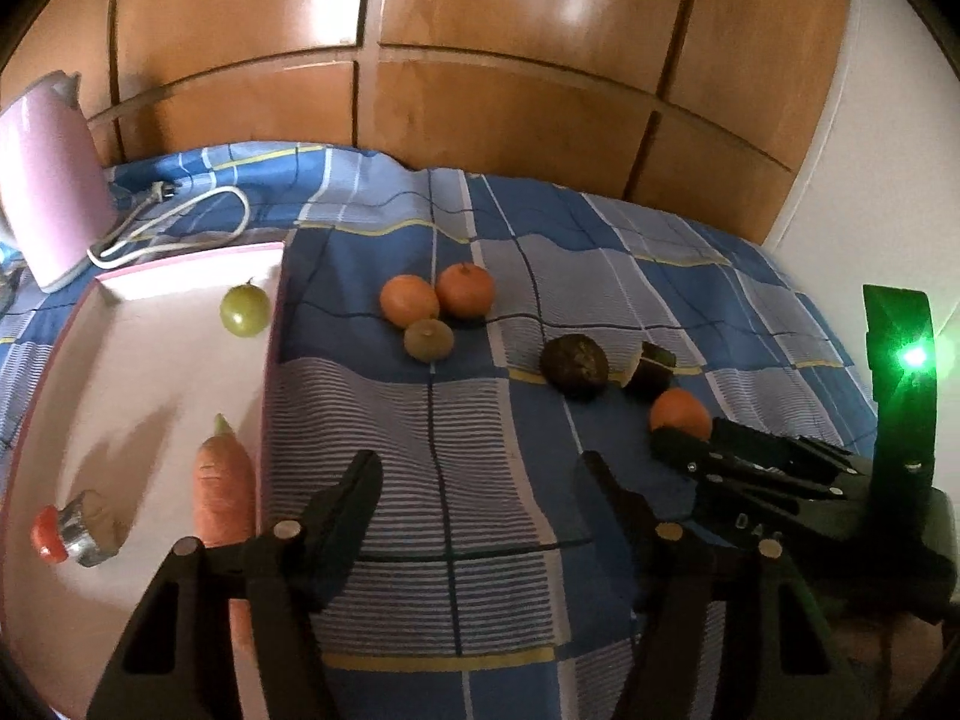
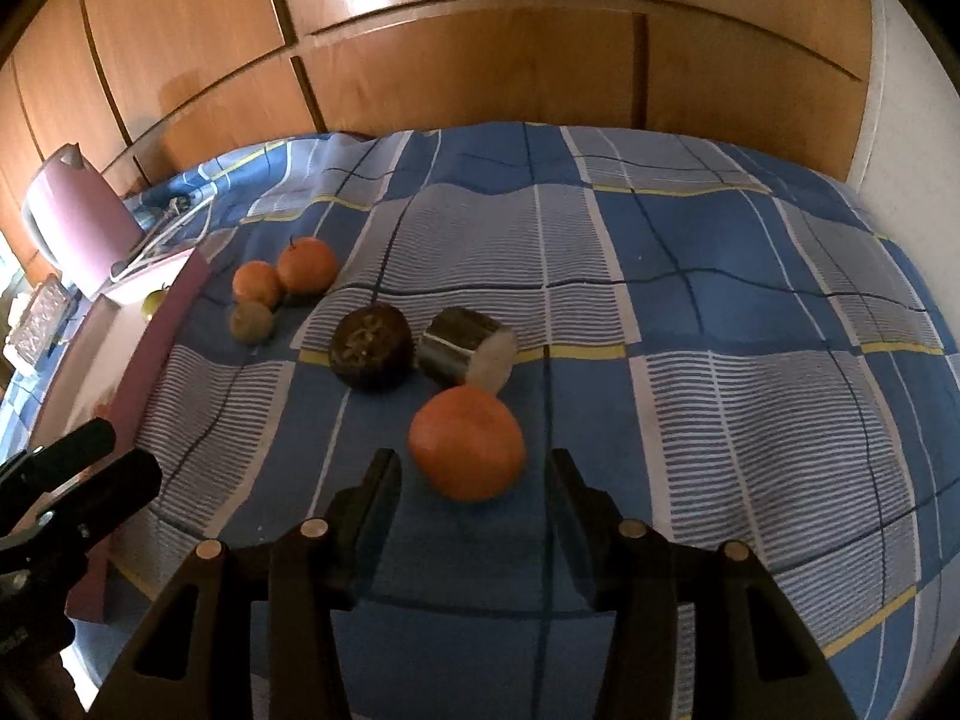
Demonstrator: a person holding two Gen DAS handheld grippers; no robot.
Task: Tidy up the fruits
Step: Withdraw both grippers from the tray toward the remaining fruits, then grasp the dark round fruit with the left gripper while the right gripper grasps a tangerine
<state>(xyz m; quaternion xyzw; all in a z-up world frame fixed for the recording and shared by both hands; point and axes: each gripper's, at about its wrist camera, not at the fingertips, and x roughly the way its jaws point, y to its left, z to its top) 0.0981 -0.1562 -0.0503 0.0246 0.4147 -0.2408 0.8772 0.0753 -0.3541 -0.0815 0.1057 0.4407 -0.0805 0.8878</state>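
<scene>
Now the right gripper is hanging low over the blue checked bedcover, its jaws spread with the nearest orange sitting between the fingertips, untouched by either pad. Just above it in the frame a dark round fruit and a cut cucumber piece are lying side by side. Toward the upper left, two more oranges and a kiwi are clustering together. In the left wrist view, the left gripper is standing spread over bare cloth, pinching nothing. At the left of that frame a pink tray is holding a green fruit, a carrot and a small red-capped bottle.
</scene>
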